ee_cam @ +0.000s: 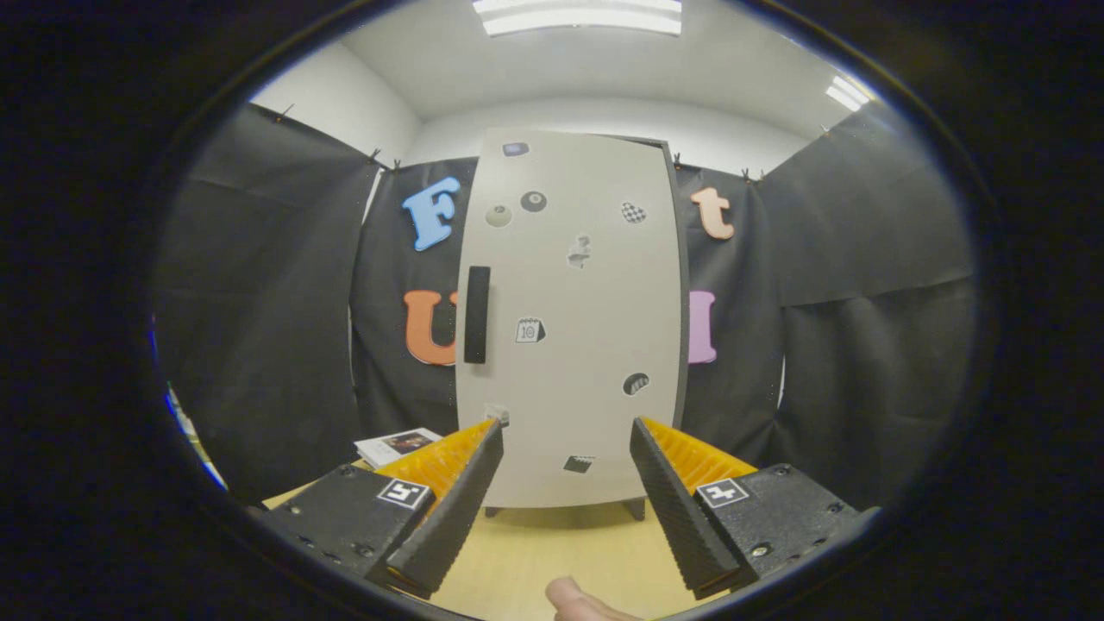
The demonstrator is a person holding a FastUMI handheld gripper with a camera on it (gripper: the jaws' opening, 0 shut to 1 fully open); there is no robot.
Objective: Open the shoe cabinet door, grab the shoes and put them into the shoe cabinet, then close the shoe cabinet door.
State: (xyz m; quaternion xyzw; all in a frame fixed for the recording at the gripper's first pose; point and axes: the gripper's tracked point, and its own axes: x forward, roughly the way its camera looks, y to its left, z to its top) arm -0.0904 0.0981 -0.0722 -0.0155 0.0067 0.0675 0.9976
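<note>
Two fingers of tool [565,448] spread wide, empty, facing shut cabinet door [573,345]; dark handle [477,314] at 10 o'clock; either opening pending or job finished.

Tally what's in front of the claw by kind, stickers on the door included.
Shoe cabinet, door shut: 1
Black door handle: 1
Stickers on the door, e.g.: about 9, some too small to be sure
Booklet on the table beside the cabinet: 1
Fingertip of a person, near the claw: 1
Claw, open, nothing between its fingers: 1
Total: about 14
</note>
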